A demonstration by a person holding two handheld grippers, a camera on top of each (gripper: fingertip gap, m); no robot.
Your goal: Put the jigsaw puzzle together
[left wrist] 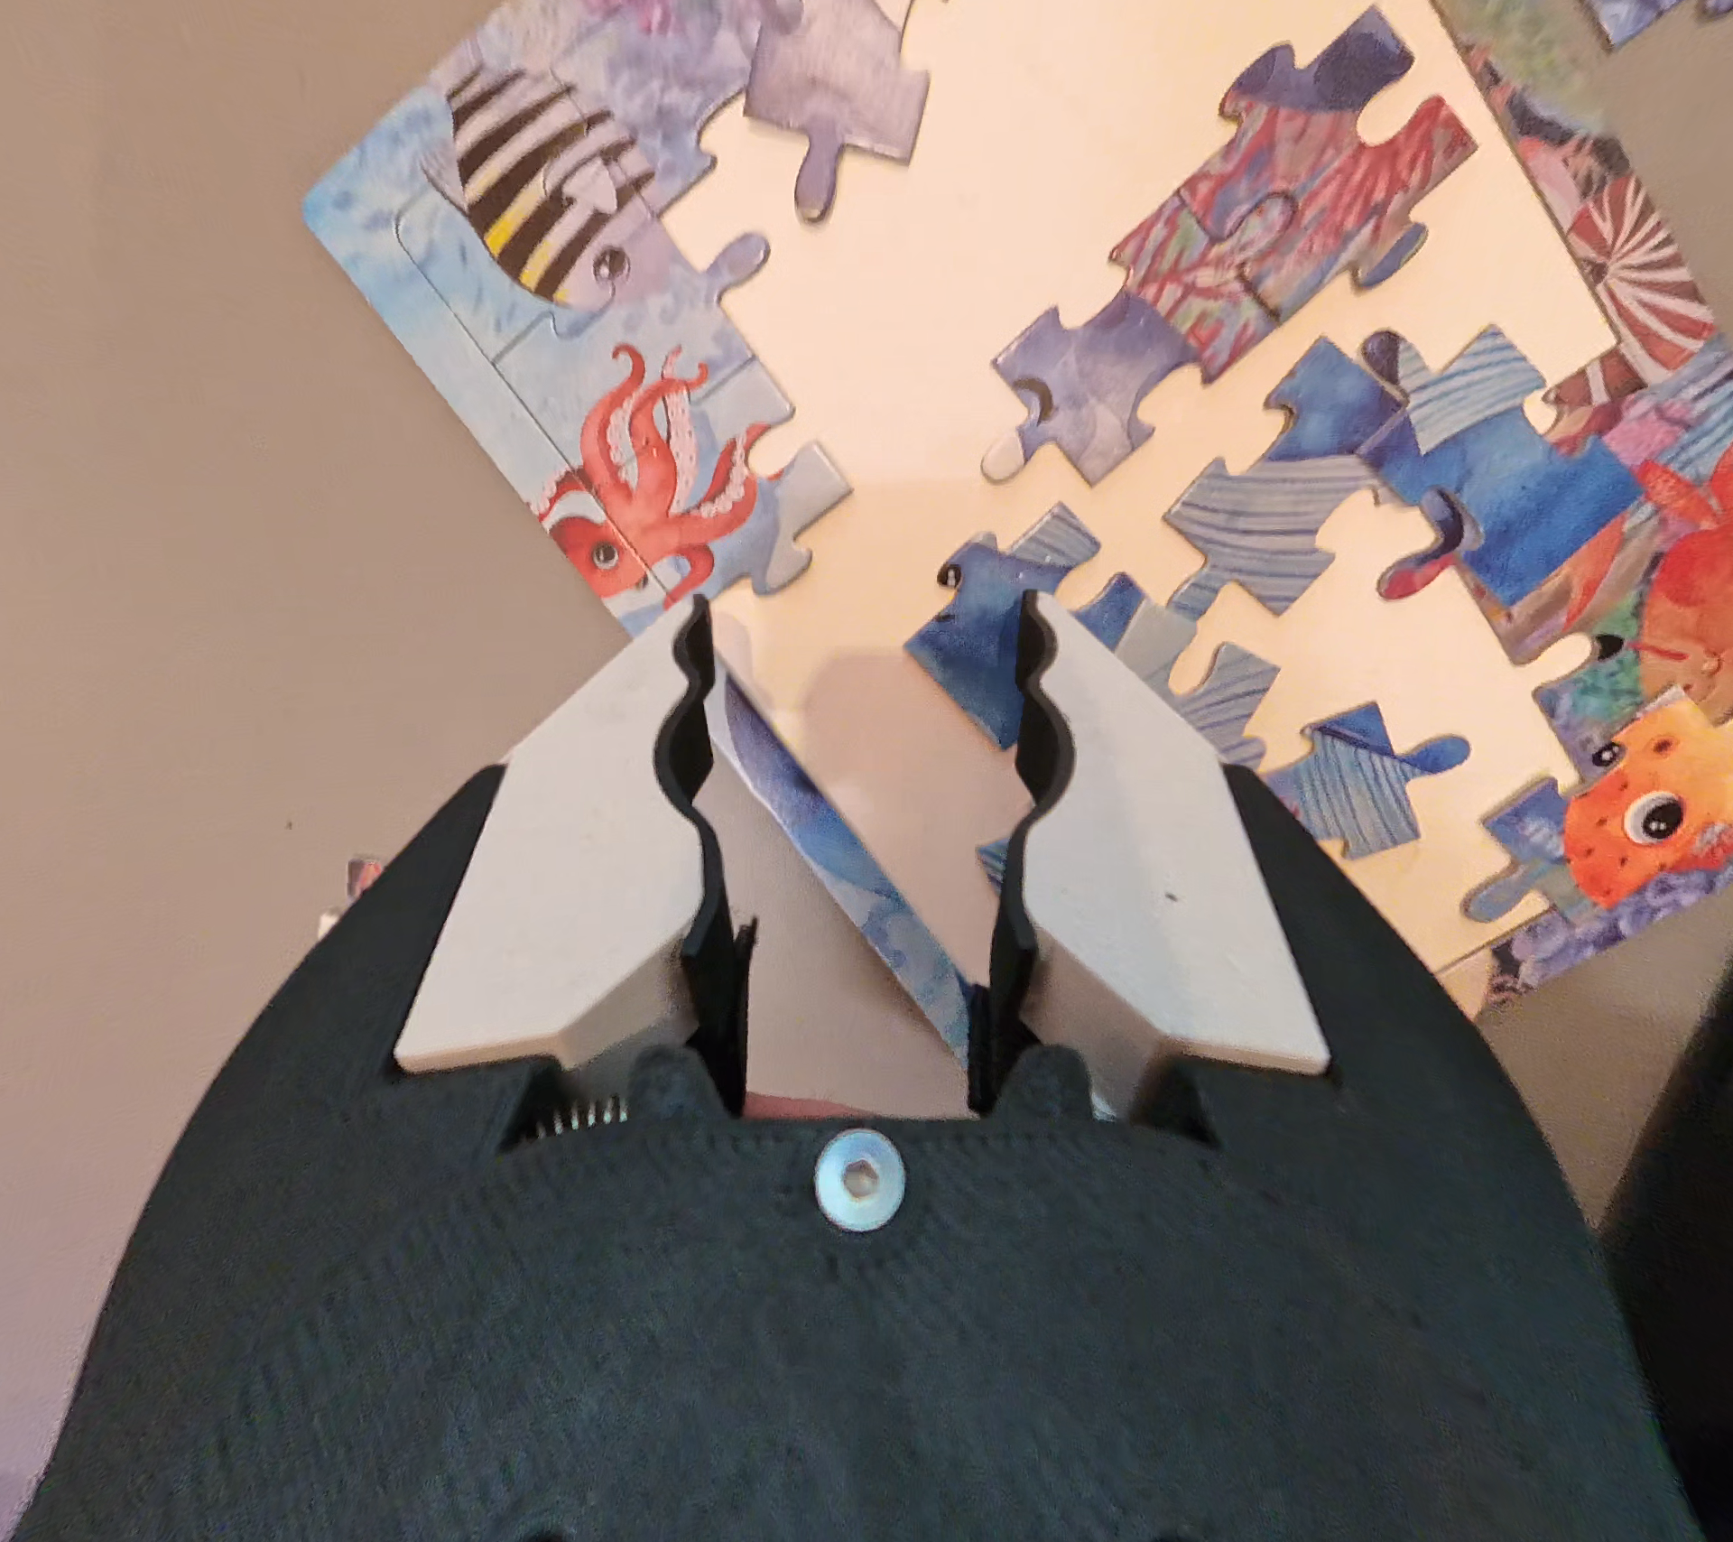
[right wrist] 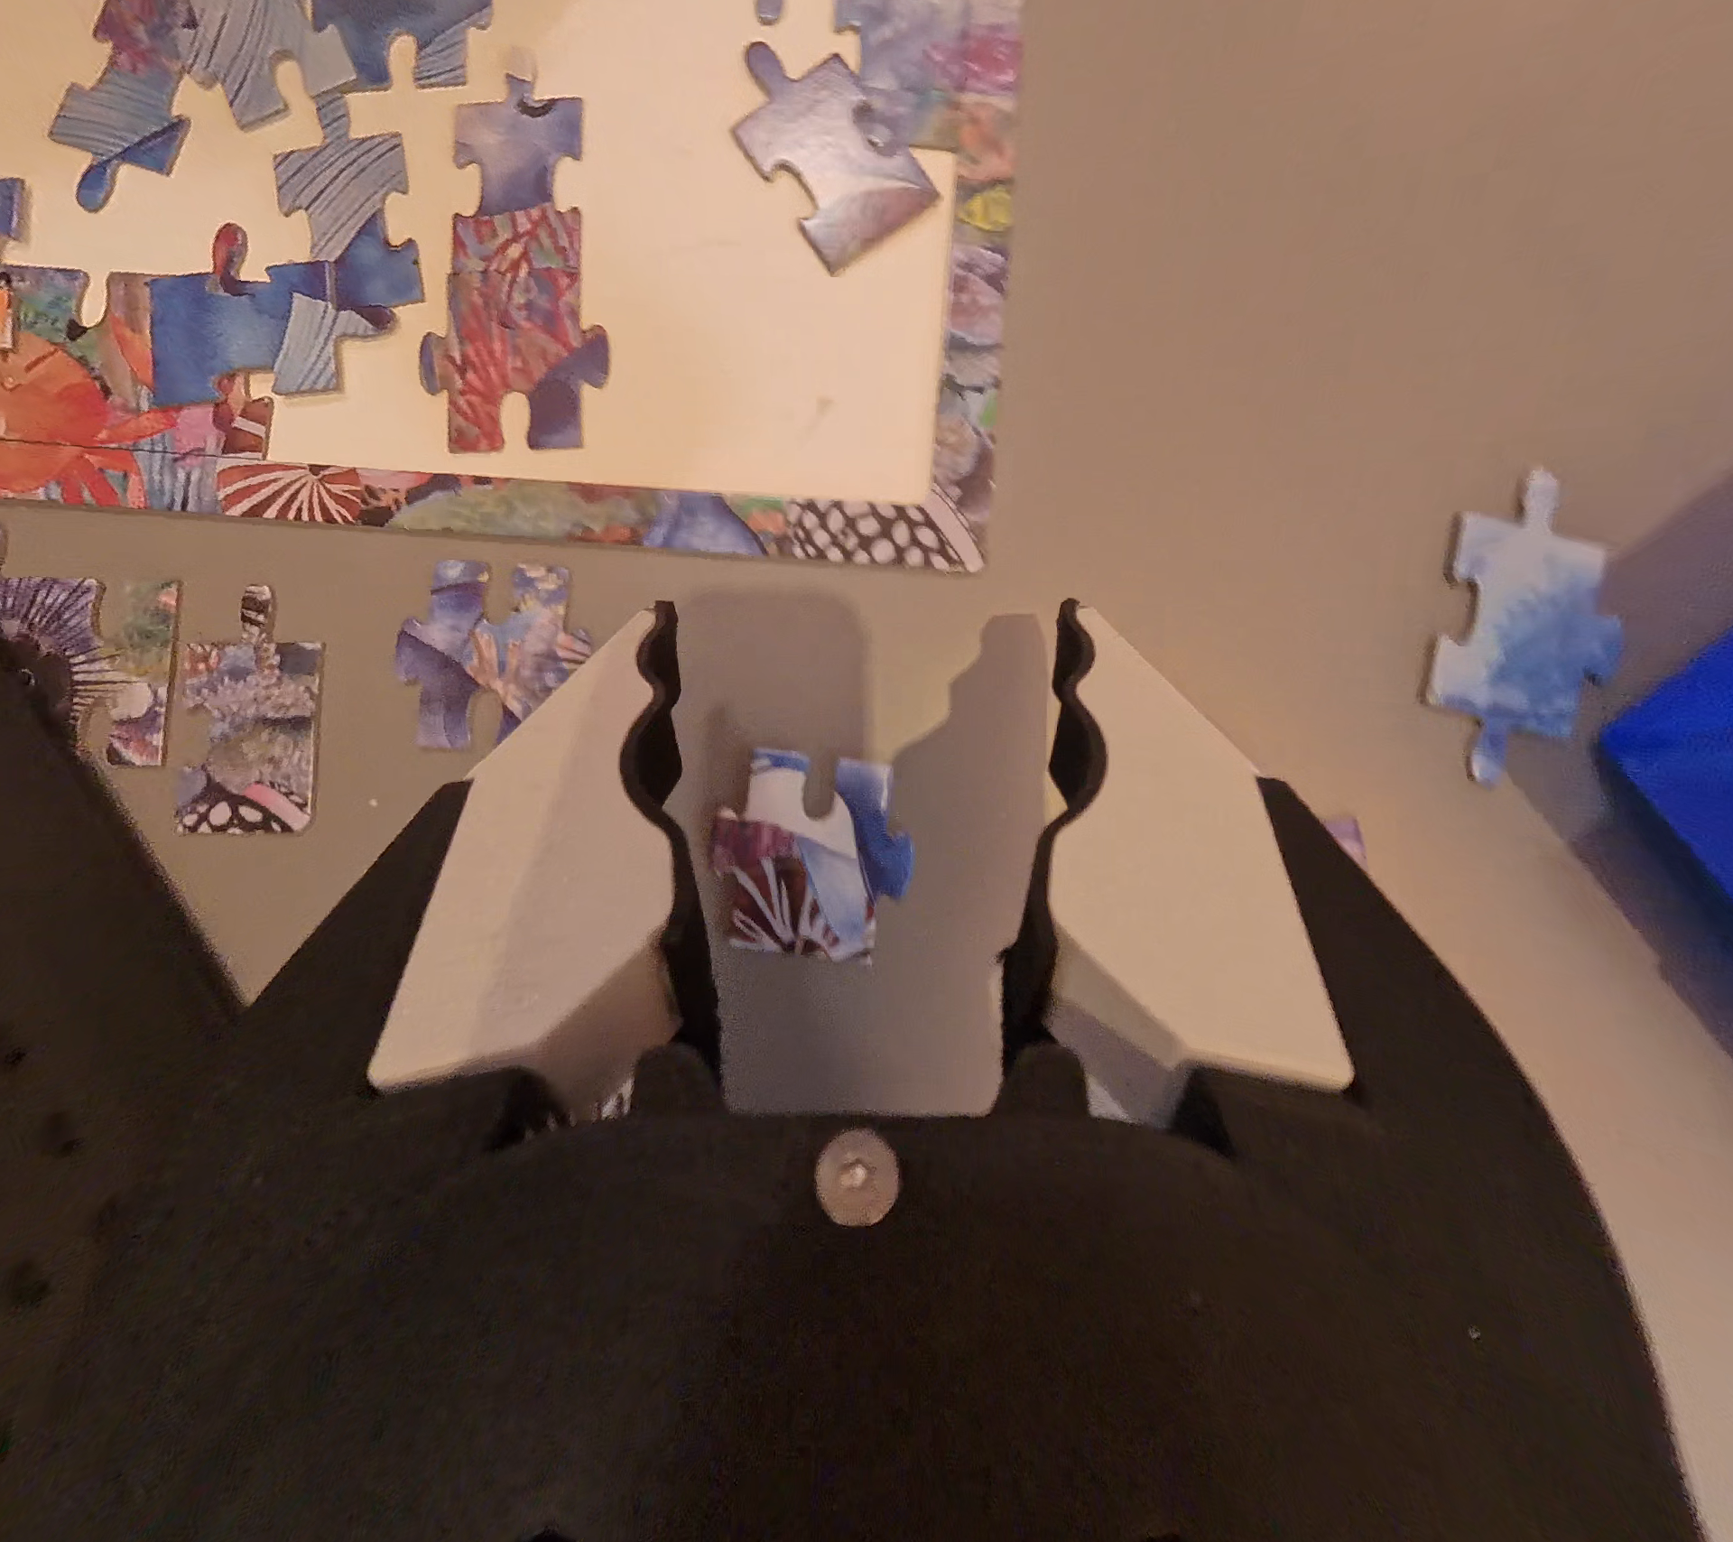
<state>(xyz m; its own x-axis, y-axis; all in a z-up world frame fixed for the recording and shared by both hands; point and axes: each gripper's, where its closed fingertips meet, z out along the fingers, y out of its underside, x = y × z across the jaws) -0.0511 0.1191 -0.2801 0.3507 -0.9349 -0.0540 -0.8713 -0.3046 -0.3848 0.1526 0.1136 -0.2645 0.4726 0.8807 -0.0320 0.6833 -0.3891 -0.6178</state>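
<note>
In the left wrist view, the left gripper, with cream fingers and black wavy pads, hangs over the near corner of the cardboard puzzle tray, whose cream floor is still mostly bare. A blue watery puzzle piece sits tilted on edge between the fingers, running from the left pad near the tips to the right pad near the base. The jaws stand fairly wide, and I judge them clamped on this piece across its width, though contact at the right pad is hard to confirm. To the left, the joined edge run with the red octopus and the striped black-and-yellow fish is already seated. Loose blue and coral pieces lie scattered to the right.

To do this step well, level the piece before lowering it, turn its tabs to match the open edge beside the octopus, then press it flat rather than dropping it at a slant.

In the right wrist view, the right gripper hovers with fingers apart and nothing between the pads. Below it, on the grey-tan tabletop, lies a small piece with blue, white and maroon fan pattern, near the tray's patterned border. A pale blue-and-white piece lies far right beside a bright blue box. Closing squarely on the small piece's opposite edges would give the surest hold.
</note>
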